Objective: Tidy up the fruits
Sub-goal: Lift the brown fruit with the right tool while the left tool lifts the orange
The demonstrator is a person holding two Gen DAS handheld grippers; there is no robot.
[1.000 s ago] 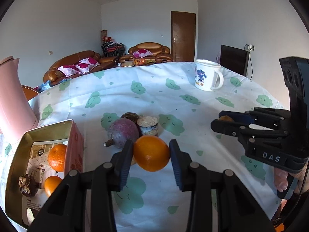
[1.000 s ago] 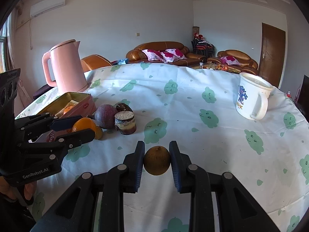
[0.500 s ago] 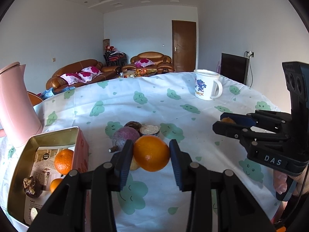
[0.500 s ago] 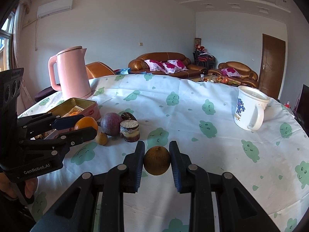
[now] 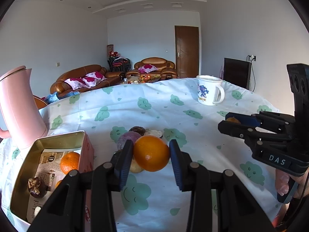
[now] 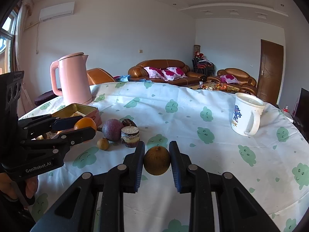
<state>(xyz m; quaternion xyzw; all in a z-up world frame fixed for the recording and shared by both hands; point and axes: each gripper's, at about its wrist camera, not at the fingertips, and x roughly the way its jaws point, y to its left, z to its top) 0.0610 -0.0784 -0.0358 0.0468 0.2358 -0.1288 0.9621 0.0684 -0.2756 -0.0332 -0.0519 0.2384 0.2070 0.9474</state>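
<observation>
Both grippers have risen since a second ago: the table sits lower in each wrist view, more of the room shows behind it, and a small tan fruit (image 6: 103, 144) once hidden by the orange is now exposed on the cloth.

Nearest the left camera, the left gripper (image 5: 151, 153) has its jaws closed on an orange (image 5: 151, 153), one pad pressed to each side, the fruit lifted clear above the table (image 5: 193, 135). Left of that orange stands the open gold tin (image 5: 29, 154), holding another orange (image 5: 70, 162), a dark wrinkled fruit (image 5: 36, 187) and a printed leaflet. Just behind the held orange lie a purple round fruit (image 5: 126, 139), a dark fruit (image 5: 137, 130) and a cut stump-like piece (image 5: 154, 133), clustered and touching. Farther left of the tin stands a pink kettle (image 5: 19, 106). Well beyond the cluster, toward the far right edge of the table, is a white mug (image 5: 209, 91).

In the right view, the right gripper (image 6: 156, 160) pinches a round brown fruit (image 6: 156, 160) between narrowly spaced jaws, held above the cloth. The left gripper appears left of it, carrying its orange in front of the tin. Beyond the table are brown sofas (image 6: 166, 71) and a wooden door (image 6: 271, 69).
</observation>
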